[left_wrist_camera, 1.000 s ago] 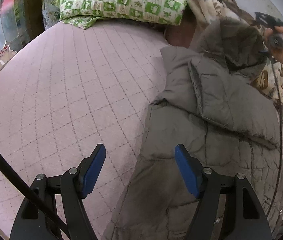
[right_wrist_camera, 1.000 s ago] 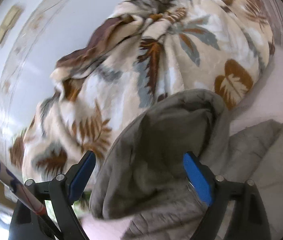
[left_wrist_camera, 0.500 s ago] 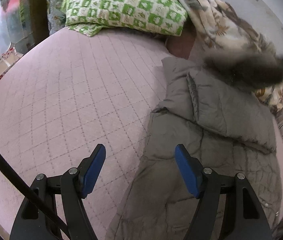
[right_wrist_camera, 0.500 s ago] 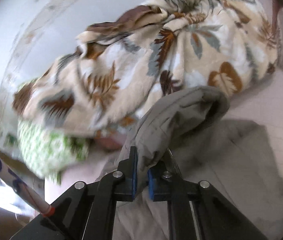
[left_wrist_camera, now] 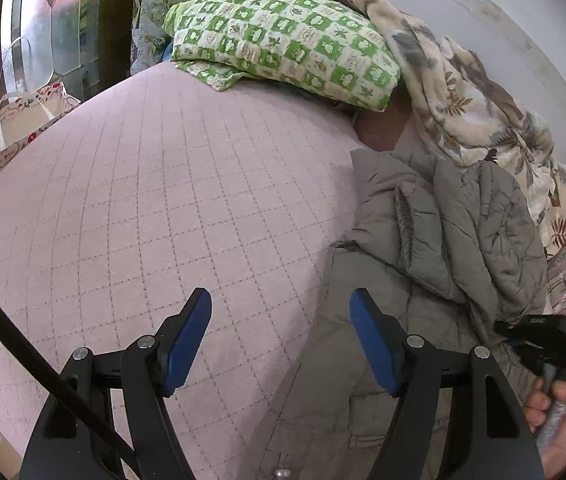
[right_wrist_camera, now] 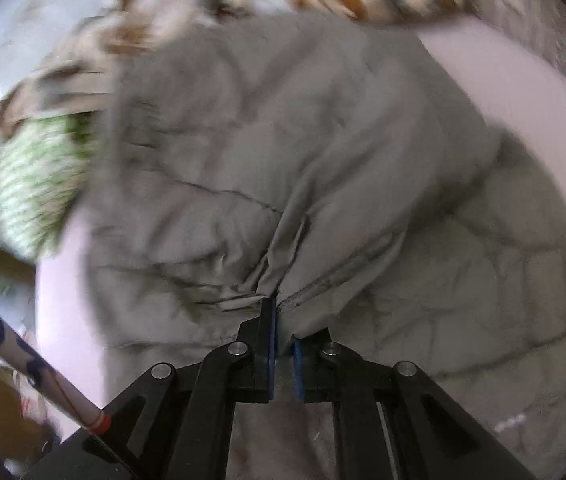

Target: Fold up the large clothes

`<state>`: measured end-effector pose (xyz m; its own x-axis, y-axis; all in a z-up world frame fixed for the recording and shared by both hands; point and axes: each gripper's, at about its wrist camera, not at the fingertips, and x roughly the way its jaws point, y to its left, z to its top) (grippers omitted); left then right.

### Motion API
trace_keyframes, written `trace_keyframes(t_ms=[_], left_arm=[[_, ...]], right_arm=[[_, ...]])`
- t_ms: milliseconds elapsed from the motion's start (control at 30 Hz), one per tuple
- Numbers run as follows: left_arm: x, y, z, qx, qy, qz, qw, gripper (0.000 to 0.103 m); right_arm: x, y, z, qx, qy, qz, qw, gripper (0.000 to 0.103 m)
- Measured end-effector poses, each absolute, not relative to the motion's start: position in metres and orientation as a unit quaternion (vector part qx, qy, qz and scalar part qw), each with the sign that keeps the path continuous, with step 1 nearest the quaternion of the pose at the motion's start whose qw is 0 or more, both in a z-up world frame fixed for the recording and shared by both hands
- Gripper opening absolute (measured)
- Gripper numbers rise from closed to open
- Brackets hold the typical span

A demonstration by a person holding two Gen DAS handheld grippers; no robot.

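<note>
My right gripper [right_wrist_camera: 281, 322] is clenched on a fold of the jacket [left_wrist_camera: 435, 264] at lower centre, so I should lay it flat over the body while my left gripper [left_wrist_camera: 281, 336], jaws apart and empty, waits.

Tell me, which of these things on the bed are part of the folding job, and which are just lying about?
Part of the job: grey quilted jacket; right gripper, pinching its fabric; left gripper, open above the bed.

Lying about: green checked pillow; leaf-print blanket; patterned bag.
</note>
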<state>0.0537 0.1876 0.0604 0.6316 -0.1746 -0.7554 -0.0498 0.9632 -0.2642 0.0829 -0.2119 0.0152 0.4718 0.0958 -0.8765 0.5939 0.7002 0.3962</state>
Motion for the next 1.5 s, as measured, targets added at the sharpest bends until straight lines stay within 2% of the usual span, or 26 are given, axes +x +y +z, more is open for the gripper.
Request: trace_keyframes(t_ms=[100, 200, 233, 267, 300, 333, 600, 767, 933, 1100, 1167, 1367, 1500], left_arm=[[0.056, 0.185, 0.061, -0.126, 0.425, -0.03, 0.896, 0.071], [0.055, 0.182, 0.06, -0.122, 0.428, -0.034, 0.895, 0.071], [0.054, 0.182, 0.06, -0.12, 0.429, -0.037, 0.895, 0.071], [0.053, 0.181, 0.061, -0.119, 0.428, -0.039, 0.895, 0.071], [0.051, 0.181, 0.062, -0.119, 0.426, -0.04, 0.896, 0.071], [0.05, 0.182, 0.063, -0.12, 0.424, -0.04, 0.897, 0.071], [0.054, 0.185, 0.061, -0.133, 0.431, -0.037, 0.892, 0.071], [0.055, 0.178, 0.059, -0.121, 0.432, -0.035, 0.893, 0.071], [0.059, 0.174, 0.055, -0.109, 0.435, -0.033, 0.893, 0.071], [0.066, 0.169, 0.052, -0.101, 0.441, -0.037, 0.891, 0.071], [0.068, 0.166, 0.051, -0.096, 0.44, -0.037, 0.892, 0.071], [0.066, 0.162, 0.051, -0.092, 0.441, -0.042, 0.892, 0.071], [0.062, 0.163, 0.051, -0.091, 0.438, -0.039, 0.893, 0.071]], right_arm=[[0.089, -0.207, -0.001, 0.328, 0.51, -0.159, 0.779, 0.009], [0.083, -0.208, 0.006, 0.322, 0.507, -0.156, 0.784, 0.016], [0.079, -0.209, 0.012, 0.315, 0.505, -0.159, 0.788, 0.027], [0.074, -0.21, 0.018, 0.306, 0.501, -0.161, 0.793, 0.035], [0.068, -0.211, 0.026, 0.295, 0.495, -0.161, 0.801, 0.048], [0.06, -0.213, 0.035, 0.288, 0.488, -0.158, 0.809, 0.056], [0.011, -0.213, 0.11, 0.249, 0.426, -0.151, 0.856, 0.056], [0.057, -0.199, 0.14, 0.19, 0.394, -0.18, 0.881, 0.056], [0.133, -0.176, 0.12, 0.149, 0.412, -0.176, 0.881, 0.056], [0.175, -0.15, 0.045, 0.145, 0.493, -0.146, 0.845, 0.056], [0.18, -0.141, 0.026, 0.105, 0.503, -0.156, 0.844, 0.058], [0.159, -0.134, 0.063, 0.073, 0.47, -0.144, 0.868, 0.059], [0.105, -0.137, 0.089, 0.077, 0.452, -0.119, 0.881, 0.069]])
